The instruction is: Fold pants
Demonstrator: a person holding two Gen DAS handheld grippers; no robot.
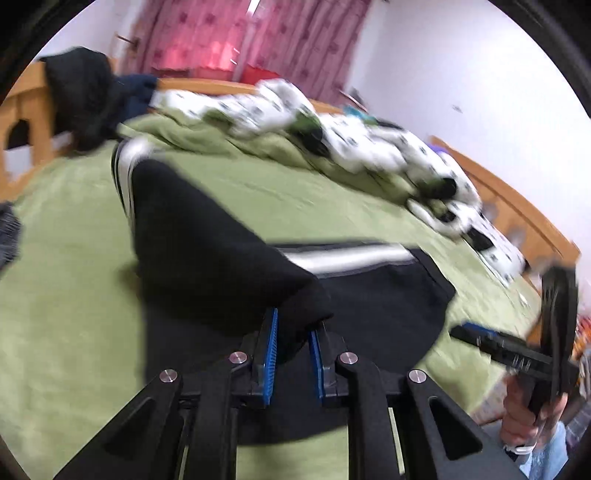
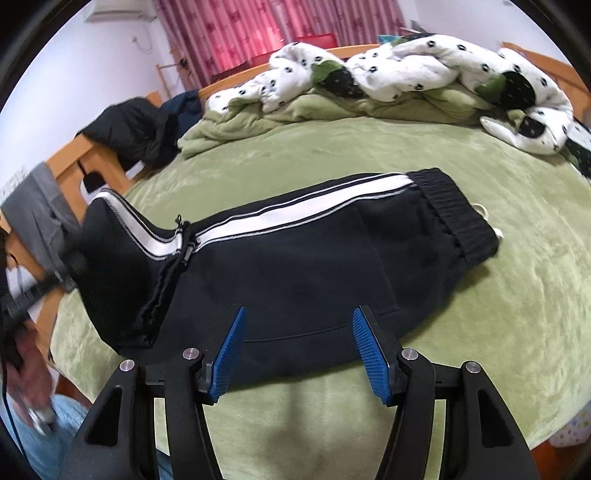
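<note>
Pants (image 2: pixel 295 266), black with a white side stripe, lie on the green bed cover (image 2: pixel 480 295) in front of me, the ribbed waistband (image 2: pixel 454 218) toward the right in the right wrist view and the leg end lifted at the left. My left tongs (image 1: pixel 291 343) are pressed together on that leg end: black cloth sits bunched between the blue pads (image 1: pixel 271 350) and hangs up off the bed, the stripe curving away beyond it. The left wrist view is blurred, so finer detail of the fold is lost. My right tongs (image 2: pixel 297 350) stand spread with nothing between them, poised just above the near edge of the pants; I cannot tell whether the tips touch the cloth. Beyond the pants, a white spotted quilt (image 2: pixel 406 70) is heaped along the far side of the bed against the wooden bed frame (image 2: pixel 70 155), where dark clothes (image 2: pixel 133 129) are draped. Pink curtains (image 2: pixel 277 33) hang behind.
</note>
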